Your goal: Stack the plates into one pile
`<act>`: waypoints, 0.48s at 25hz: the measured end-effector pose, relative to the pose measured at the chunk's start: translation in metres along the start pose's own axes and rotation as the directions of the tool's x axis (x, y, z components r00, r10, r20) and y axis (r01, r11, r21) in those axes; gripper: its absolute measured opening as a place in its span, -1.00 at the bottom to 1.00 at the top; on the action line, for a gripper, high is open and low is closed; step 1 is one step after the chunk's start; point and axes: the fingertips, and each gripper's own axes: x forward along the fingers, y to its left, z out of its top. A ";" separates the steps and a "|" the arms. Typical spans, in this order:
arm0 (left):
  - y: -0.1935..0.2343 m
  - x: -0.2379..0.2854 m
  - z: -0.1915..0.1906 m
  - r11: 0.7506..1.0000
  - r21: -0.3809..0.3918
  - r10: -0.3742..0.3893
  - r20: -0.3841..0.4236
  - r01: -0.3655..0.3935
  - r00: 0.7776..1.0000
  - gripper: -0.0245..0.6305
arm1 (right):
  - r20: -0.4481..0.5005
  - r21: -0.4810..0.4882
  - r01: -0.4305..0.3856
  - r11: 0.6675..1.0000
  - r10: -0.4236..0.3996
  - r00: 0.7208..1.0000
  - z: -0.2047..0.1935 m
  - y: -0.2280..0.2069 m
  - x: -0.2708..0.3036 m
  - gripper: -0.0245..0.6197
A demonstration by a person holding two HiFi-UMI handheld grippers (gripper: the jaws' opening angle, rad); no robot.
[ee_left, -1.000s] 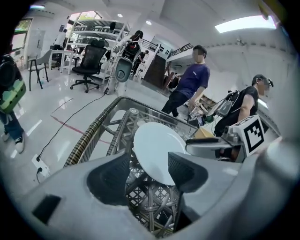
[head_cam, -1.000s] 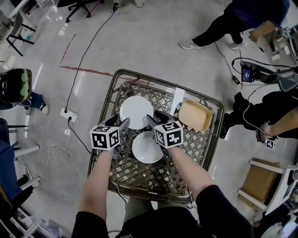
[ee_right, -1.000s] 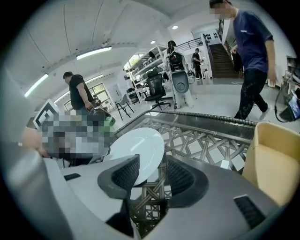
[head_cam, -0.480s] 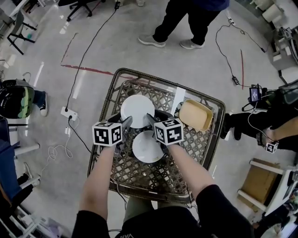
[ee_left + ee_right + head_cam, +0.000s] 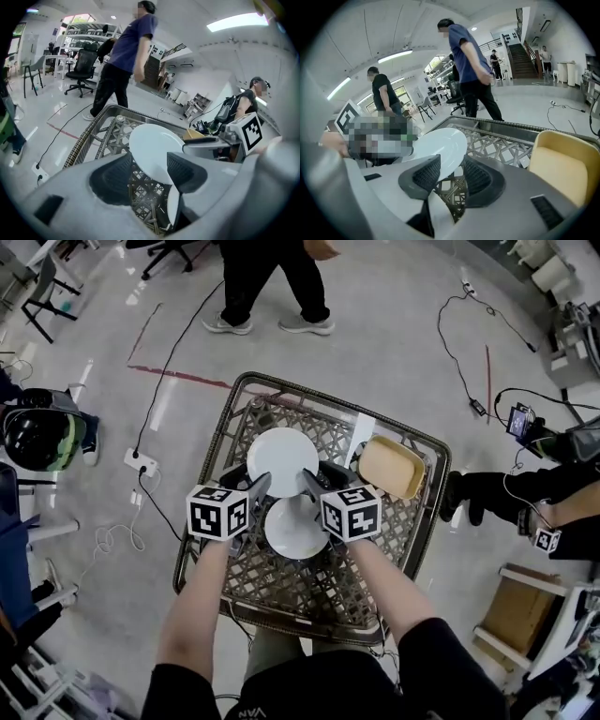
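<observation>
**Flanking the near plate with both grippers**

The left gripper and the right gripper sit on either side of the near white plate. It lies between them on the woven basket table, just behind their tips.

The left gripper's jaws stand wide. In its own view the plate's rim shows as a thin white edge against the inner side of its right-hand jaw, with bare lattice across the rest of the gap.

The right gripper's jaws are narrower and closing, with the rim low beside the left-hand jaw. Whether any pad presses on the rim is hard to tell.

A second white plate lies just ahead of both grippers. A yellow dish sits ahead and to the right of the right gripper.
</observation>
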 end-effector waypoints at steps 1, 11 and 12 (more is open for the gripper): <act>-0.004 -0.003 -0.002 1.000 0.011 -0.001 0.001 0.001 1.000 -0.20 | 0.004 -0.004 0.002 1.000 -0.002 1.000 -0.001 0.001 -0.006 -0.46; -0.045 -0.022 -0.060 0.999 0.049 -0.001 -0.030 0.002 1.000 -0.20 | 0.015 -0.016 -0.006 1.000 0.006 1.000 -0.038 0.012 -0.051 -0.46; -0.048 -0.023 -0.065 0.999 0.048 0.001 -0.031 0.001 1.000 -0.20 | 0.014 -0.020 -0.006 1.000 0.006 1.000 -0.041 0.013 -0.055 -0.46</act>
